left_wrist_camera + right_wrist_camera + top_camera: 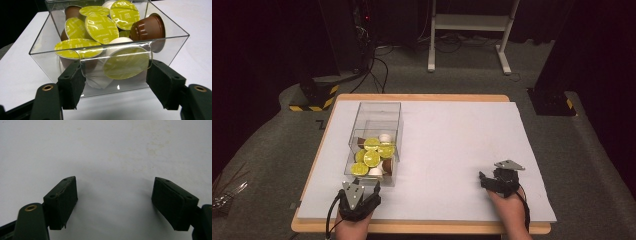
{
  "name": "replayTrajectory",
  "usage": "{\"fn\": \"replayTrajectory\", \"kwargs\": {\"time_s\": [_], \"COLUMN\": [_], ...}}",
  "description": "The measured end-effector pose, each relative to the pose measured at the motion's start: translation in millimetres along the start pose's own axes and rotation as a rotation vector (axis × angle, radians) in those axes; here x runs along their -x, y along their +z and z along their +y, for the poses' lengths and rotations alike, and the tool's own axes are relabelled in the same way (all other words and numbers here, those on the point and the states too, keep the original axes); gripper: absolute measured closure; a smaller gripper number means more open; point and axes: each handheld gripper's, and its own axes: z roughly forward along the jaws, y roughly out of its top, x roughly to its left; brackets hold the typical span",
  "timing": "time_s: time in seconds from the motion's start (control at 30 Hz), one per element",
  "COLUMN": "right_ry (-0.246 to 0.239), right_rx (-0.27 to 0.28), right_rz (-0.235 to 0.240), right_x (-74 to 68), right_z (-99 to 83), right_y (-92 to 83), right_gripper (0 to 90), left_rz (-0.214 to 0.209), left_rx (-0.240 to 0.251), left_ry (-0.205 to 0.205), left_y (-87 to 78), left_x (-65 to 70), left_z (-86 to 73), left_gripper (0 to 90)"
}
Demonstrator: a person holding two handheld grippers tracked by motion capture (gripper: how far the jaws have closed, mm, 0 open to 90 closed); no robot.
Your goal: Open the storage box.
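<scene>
Near the table's point(452, 125) left edge, a clear box point(374, 142) of yellow-lidded coffee capsules point(100, 26) is seen, its near wall just ahead of the left hand-held gripper point(115, 82), whose jaws are spread wide with nothing clamped. By the near right corner, the right hand-held gripper point(113, 202) is held over bare white surface, jaws likewise apart.

Both hands come in over the table's near edge. The left gripper point(358, 196) sits near the near-left corner, its jaws spread wide and pointing away from the person. The right gripper point(500, 180) rests near the near-right corner, jaws likewise wide apart, angled leftward.
</scene>
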Motion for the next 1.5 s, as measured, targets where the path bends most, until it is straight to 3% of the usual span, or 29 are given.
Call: {"fn": "replayTrajectory", "kwargs": {"time_s": [0.43, 0.7, 0.83, 1.0, 1.03, 1.33, 1.43, 1.5], "right_ry": [-0.002, 0.000, 0.000, 0.000, 0.000, -0.002, -0.001, 0.000], "right_rx": [0.002, 0.000, 0.001, 0.000, 0.000, 0.002, 0.001, 0.002], "right_rz": [0.000, 0.000, 0.000, 0.000, 0.000, 0.001, 0.000, 0.001], "right_x": [0.2, -0.1, 0.0, -0.1, -0.1, 0.2, 0.1, 0.1], "right_z": [0.0, 0.0, -0.1, -0.1, -0.1, -0.1, -0.1, -0.1], "right_y": [0.1, -0.1, 0.0, -0.1, -0.1, 0.1, 0.0, 0.0], "right_gripper": [20.8, 20.8, 20.8, 20.8, 20.8, 20.8, 20.8, 20.8], "left_rz": [-0.029, -0.052, -0.064, -0.072, -0.075, -0.077, -0.060, -0.055], "left_rx": [-0.008, 0.022, 0.036, 0.070, 0.080, 0.110, 0.125, 0.110], "left_ry": [-0.025, -0.049, -0.026, -0.026, -0.036, 0.005, 0.001, -0.006], "left_y": [-8.5, -17.5, -20.3, -19.9, -18.8, -1.7, 8.6, 15.0], "left_x": [-6.1, -11.4, -11.2, -12.8, -13.3, -26.0, -41.0, -50.4], "left_z": [4.2, 12.7, 18.9, 31.2, 34.4, 59.4, 68.1, 70.7], "left_gripper": [25.1, 31.8, 35.9, 41.5, 42.4, 45.3, 45.2, 45.0]}}
